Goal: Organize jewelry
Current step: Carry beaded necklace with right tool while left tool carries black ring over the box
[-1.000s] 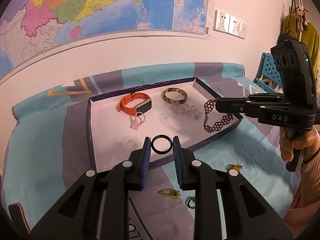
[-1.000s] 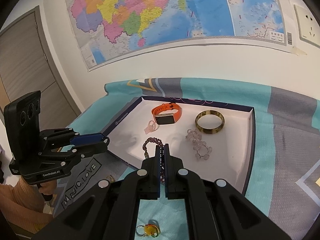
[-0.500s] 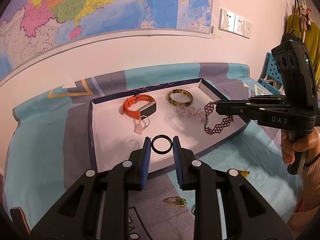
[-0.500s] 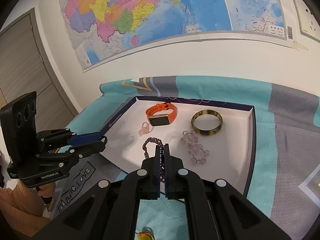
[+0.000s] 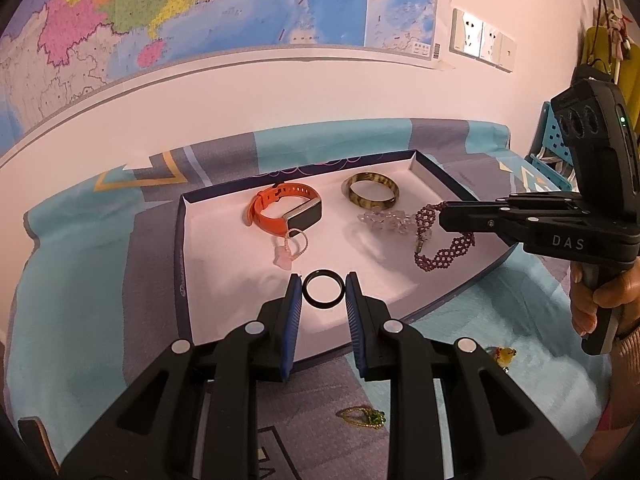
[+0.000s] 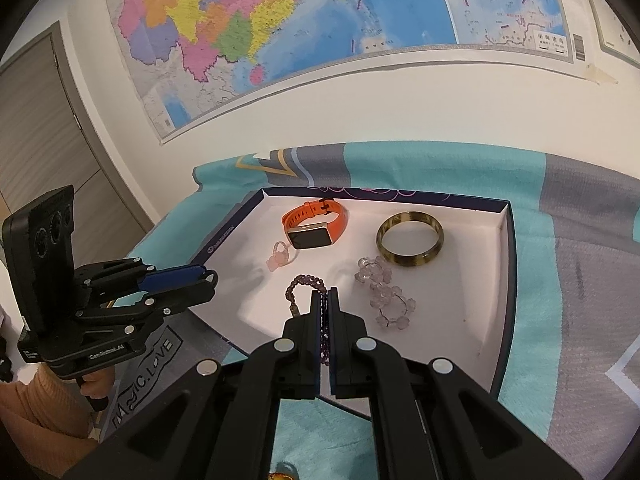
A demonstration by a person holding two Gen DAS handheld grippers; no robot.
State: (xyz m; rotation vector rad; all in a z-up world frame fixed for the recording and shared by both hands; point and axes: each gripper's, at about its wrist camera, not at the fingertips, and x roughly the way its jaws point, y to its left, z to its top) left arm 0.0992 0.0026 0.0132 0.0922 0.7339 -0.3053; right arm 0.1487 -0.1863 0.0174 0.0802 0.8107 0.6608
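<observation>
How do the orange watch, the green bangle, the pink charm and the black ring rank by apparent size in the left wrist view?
Largest to smallest:
1. Orange watch
2. Green bangle
3. Black ring and pink charm: they look alike, and the ring sits nearer the camera, so I won't rank them.

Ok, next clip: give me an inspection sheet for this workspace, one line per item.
Surface: teal and grey cloth over the table.
Job's things: tray holds an orange watch, bangle, clear bead bracelet and pink charm.
Clutter: green ring and yellow ring on the cloth, outside the tray.
Grippers: left claw shut on a black ring; right claw shut on a purple bracelet, both over the tray.
Cables: nothing seen.
Surroundings: map, wall sockets, door.
</observation>
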